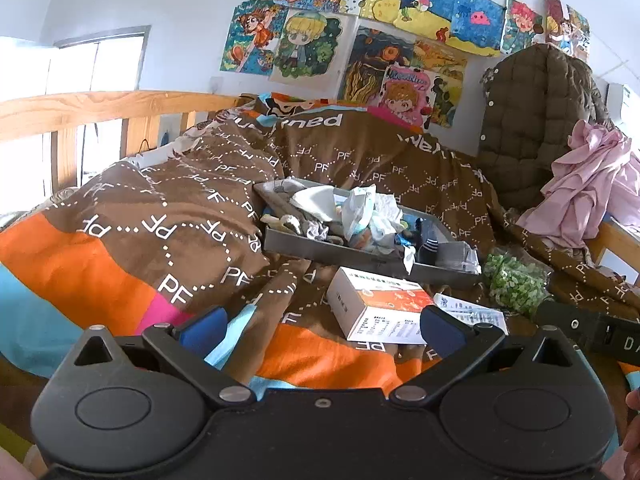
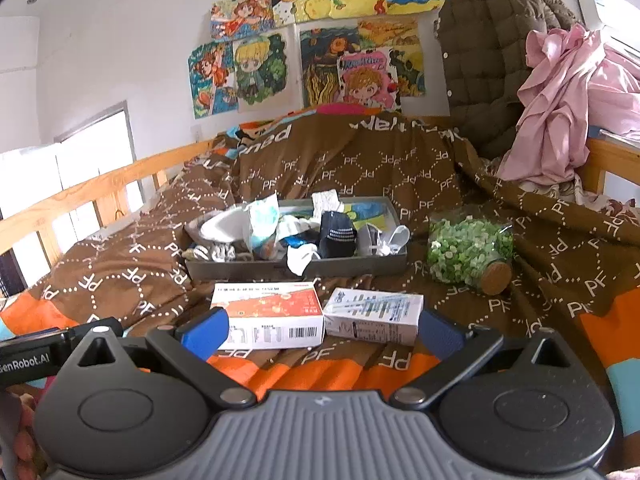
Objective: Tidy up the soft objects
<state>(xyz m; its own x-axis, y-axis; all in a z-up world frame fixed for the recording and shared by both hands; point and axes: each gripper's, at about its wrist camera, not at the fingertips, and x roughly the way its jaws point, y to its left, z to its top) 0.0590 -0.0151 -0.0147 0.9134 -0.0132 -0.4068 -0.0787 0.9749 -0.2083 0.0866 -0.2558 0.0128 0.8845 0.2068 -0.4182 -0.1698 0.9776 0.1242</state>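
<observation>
Across the middle of both views lies the brown quilt printed with white PF letters, spread over a bed, and on it sits the shallow grey rectangular tray heaped with soft things: white crumpled cloths, a dark navy sock with white dotted stripes, grey and blue bits I cannot sort out by eye. A white scrap spills over the tray's near wall at the centre of the right wrist frame.

Nearer to me, at lower centre, rest two hard items: a white and orange cardboard box with a barcode and, just beside it on the right of the frame, a smaller white and grey carton. To the right of the tray lies a clear jar of green pieces with a cork stopper, tipped on its side.

My left tongs are spread wide with nothing between the blue pads; my right tongs are likewise wide apart and empty. Both hover low over the quilt, short of the tray.

I judge this to be the opening step: nothing is gripped and the pile looks unsorted. The next move, as I see it, calls for carrying one pair of tongs forward over the boxes to the tray and pinching a single soft piece, the overhanging scrap or the navy sock being the easiest reach, without dragging its neighbours along.
</observation>
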